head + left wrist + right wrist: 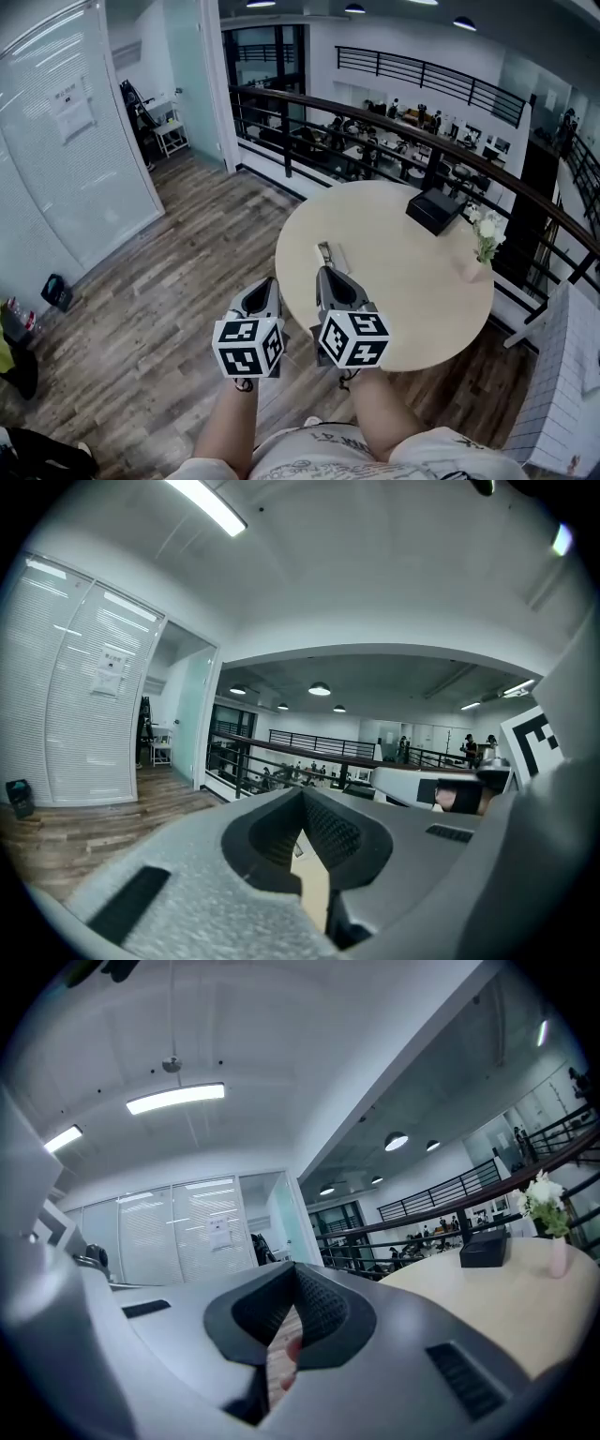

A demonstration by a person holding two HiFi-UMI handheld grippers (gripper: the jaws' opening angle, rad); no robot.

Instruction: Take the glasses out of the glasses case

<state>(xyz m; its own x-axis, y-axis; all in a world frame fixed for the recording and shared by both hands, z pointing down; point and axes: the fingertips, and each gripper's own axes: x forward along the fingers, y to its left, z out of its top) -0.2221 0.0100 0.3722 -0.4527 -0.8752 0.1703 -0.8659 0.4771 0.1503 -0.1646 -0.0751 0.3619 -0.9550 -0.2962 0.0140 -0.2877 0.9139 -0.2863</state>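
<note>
Jaws pressed tip to tip on left gripper [302,799], nothing between. Same on right gripper [294,1274], empty, over near edge of round beige table [394,305]. Black box-shaped glasses case [436,209], probably closed, well apart at far rim. Best to reach across, part jaws early, pin case with one, prise it apart with other.

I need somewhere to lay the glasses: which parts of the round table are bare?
The middle of the table is bare, between the small item by the right tongs and the black box. The far right, around box and flower vase, is crowded.
</note>
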